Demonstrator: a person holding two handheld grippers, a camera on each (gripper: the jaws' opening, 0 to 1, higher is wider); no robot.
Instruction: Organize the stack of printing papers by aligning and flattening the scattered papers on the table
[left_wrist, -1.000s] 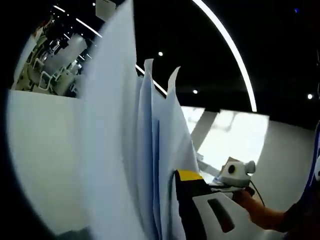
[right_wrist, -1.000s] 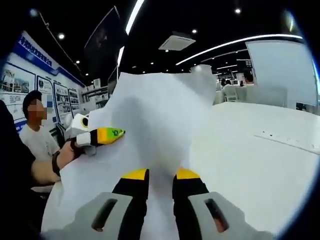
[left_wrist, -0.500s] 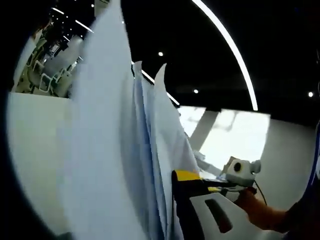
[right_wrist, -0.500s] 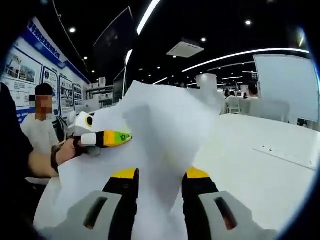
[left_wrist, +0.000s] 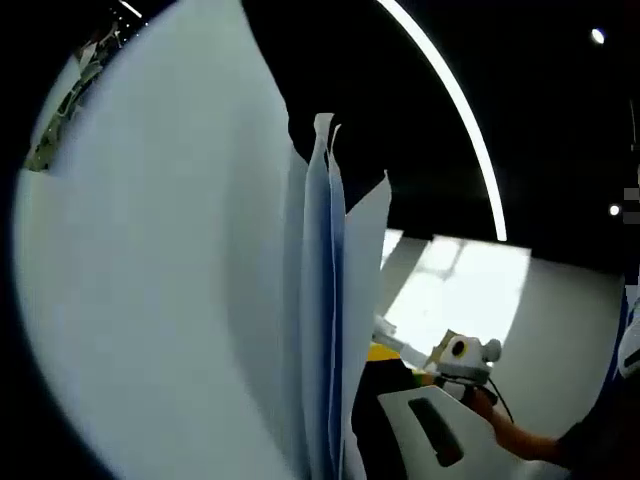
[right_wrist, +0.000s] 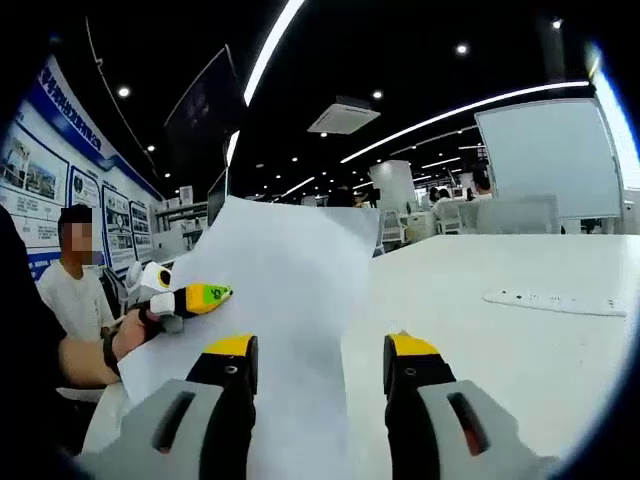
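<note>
The papers (right_wrist: 285, 300) stand lifted off the table (right_wrist: 520, 350), a white sheaf held up on edge, and everything else sits around them. In the right gripper view the right gripper (right_wrist: 320, 370) is just beneath the papers, its two yellow-tipped jaws spread wide apart with the sheaf's lower part between them and touching neither jaw that I can see. The left gripper (right_wrist: 205, 297) is at the papers' left edge, a person's hand (right_wrist: 135, 335) wrapped around it; its yellow-green tip lies against the sheet, but whether it pinches the paper cannot be told from here. In the left gripper view the papers (left_wrist: 200, 300) are seen edge-on, several sheets fanned slightly at their top corners, pressed close to the camera. One white jaw (left_wrist: 430, 440) with a yellow tip shows just right of the sheets; its partner is hidden behind the paper, so the grip cannot be judged. Beyond the papers' right edge the other gripper (left_wrist: 455, 358) appears. A seated person (right_wrist: 70, 290) is left of the papers.
</note>
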